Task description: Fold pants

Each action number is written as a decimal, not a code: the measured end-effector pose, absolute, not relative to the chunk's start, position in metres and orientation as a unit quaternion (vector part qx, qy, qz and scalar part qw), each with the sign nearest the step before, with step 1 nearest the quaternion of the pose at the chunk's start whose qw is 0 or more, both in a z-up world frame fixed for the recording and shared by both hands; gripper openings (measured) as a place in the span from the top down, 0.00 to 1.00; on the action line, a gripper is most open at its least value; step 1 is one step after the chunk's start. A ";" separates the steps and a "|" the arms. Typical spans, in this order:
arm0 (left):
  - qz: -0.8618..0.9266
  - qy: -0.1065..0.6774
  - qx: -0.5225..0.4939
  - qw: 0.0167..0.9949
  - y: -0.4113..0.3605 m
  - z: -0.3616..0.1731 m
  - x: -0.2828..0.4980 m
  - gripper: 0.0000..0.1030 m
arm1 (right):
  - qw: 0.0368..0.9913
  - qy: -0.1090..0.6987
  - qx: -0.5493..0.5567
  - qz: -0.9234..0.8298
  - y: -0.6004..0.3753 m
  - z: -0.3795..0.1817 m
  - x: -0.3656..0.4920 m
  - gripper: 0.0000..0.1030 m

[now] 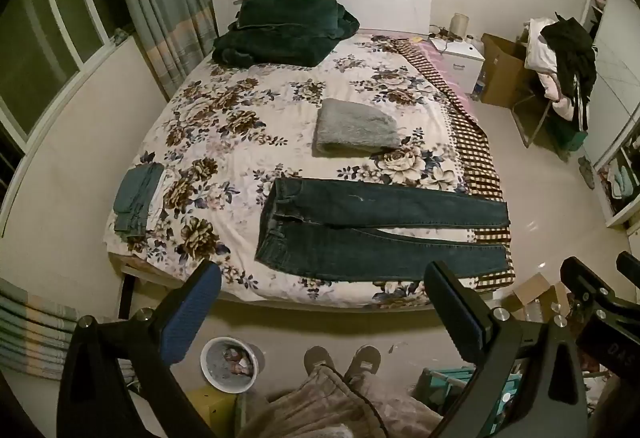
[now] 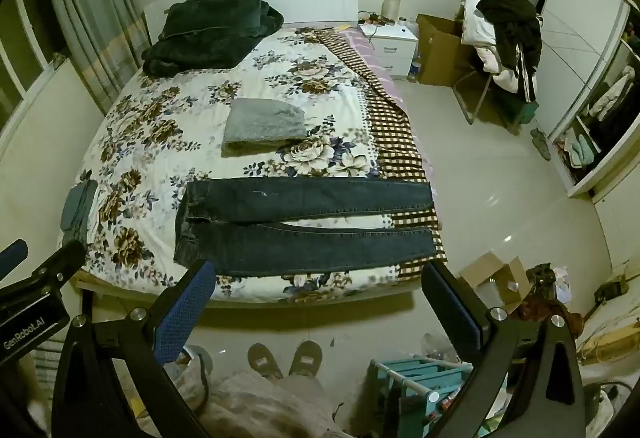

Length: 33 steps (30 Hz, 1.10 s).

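blue ribbed pads line both tools. your left gripper [image 1: 320,302] hangs with its jaws spread wide and nothing between them, held back over the floor short of the bed's near edge; your right gripper [image 2: 316,302] is likewise fully spread and empty, level with it. neither touches cloth.

in the left wrist view the dark denim pants [image 1: 380,230] lie flat at about 12 o'clock from the left gripper, near the foot edge of the floral bedspread [image 1: 224,142]. the waistband [image 1: 272,226] sits toward 10 o'clock and the two cuffs [image 1: 504,234] toward 2 o'clock, reaching the checked border. the legs lie side by side, parted by a narrow wedge of sheet.

the step in hand looks like the first fold, one leg onto the other. go in low, take the near leg's outer seam with the left gripper at the waistband corner and the right at the near cuff [image 2: 434,242], pinching the full thickness of denim but no bedspread. lift both ends together and lay the seams edge to edge.

keep clear of the folded grey cloth [image 1: 356,134] at 12 o'clock beyond the pants, and the small folded blue-grey stack [image 1: 138,198] at 9 o'clock.
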<state>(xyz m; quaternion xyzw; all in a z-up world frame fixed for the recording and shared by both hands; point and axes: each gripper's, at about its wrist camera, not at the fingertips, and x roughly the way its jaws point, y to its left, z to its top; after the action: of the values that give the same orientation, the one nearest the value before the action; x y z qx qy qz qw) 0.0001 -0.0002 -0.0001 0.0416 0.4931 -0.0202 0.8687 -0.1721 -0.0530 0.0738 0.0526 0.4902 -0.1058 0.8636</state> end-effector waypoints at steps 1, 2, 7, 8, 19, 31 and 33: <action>-0.021 0.492 0.040 0.869 0.000 0.000 0.000 0.00 | 0.864 0.490 0.052 -0.105 -0.053 0.074 -0.172 0.00; -0.021 0.493 0.040 0.869 0.000 0.000 0.000 0.00 | 0.863 0.491 0.052 -0.104 -0.052 0.074 -0.172 0.00; -0.023 0.497 0.042 0.866 -0.003 -0.002 0.002 0.00 | 0.861 0.495 0.053 -0.102 -0.051 0.072 -0.171 0.00; -0.024 0.497 0.043 0.866 -0.004 -0.001 0.002 0.00 | 0.861 0.496 0.054 -0.101 -0.050 0.072 -0.171 0.00; -0.023 0.498 0.037 0.866 0.004 -0.007 -0.003 0.00 | 0.857 0.504 0.051 -0.095 -0.045 0.066 -0.167 0.00; -0.024 0.500 0.037 0.865 0.002 -0.013 -0.006 0.00 | 0.855 0.507 0.049 -0.096 -0.043 0.062 -0.168 0.00; -0.024 0.500 0.037 0.865 0.002 -0.013 -0.005 0.00 | 0.855 0.507 0.049 -0.096 -0.043 0.062 -0.168 0.00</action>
<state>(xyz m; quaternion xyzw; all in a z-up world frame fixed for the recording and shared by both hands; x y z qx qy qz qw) -0.0054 0.0018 -0.0125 0.0369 0.5004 -0.0238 0.8647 -0.1676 -0.0431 0.0620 0.0493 0.5074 -0.0955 0.8550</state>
